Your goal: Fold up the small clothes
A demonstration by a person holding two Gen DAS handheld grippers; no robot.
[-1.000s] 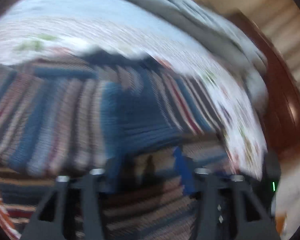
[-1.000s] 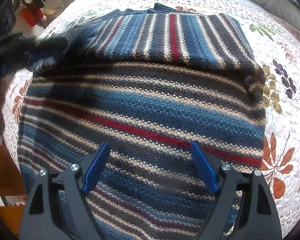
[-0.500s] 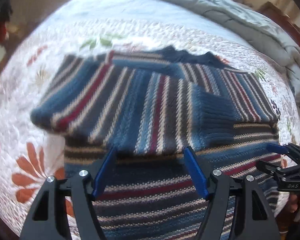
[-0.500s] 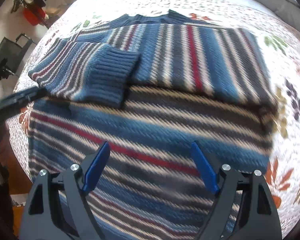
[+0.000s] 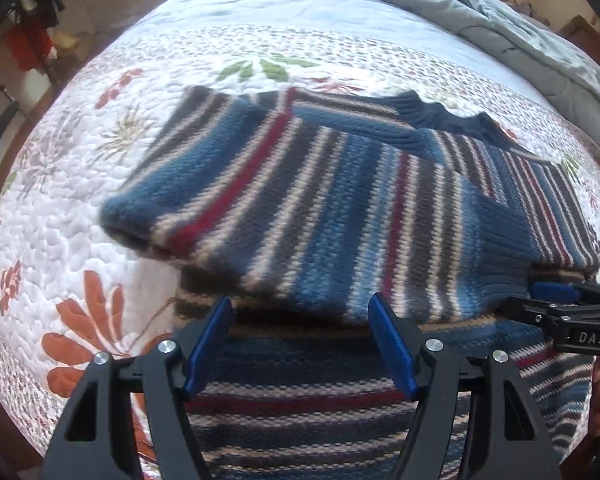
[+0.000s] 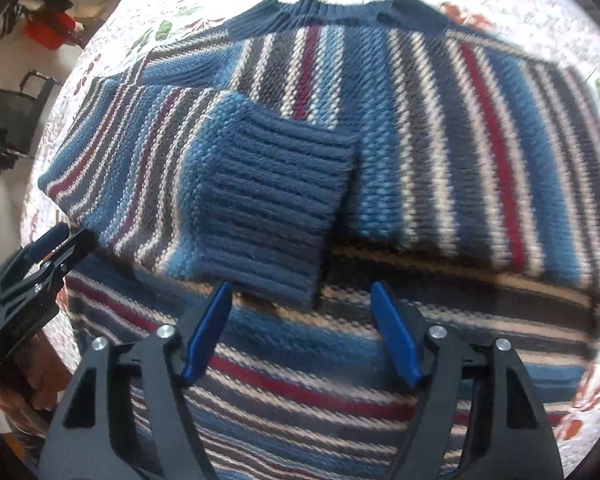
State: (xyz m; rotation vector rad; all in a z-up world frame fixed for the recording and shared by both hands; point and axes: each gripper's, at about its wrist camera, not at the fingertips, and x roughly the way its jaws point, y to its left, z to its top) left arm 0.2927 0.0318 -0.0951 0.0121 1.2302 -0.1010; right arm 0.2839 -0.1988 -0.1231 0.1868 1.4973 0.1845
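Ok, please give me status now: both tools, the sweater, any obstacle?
Left tool open, empty. Right tool closing, nothing between its pads. Sweater flat on quilt, sleeves folded in. No obstacle.

"DAS" — white letters, right claw (image 5: pixel 556 300)

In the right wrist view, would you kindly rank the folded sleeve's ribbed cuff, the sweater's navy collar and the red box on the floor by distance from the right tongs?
1. Ribbed cuff: just ahead of the right tongs, whose jaws are closing with nothing gripped.
2. Navy collar: at the sweater's far edge.
3. Red box: off the bed, far upper left.
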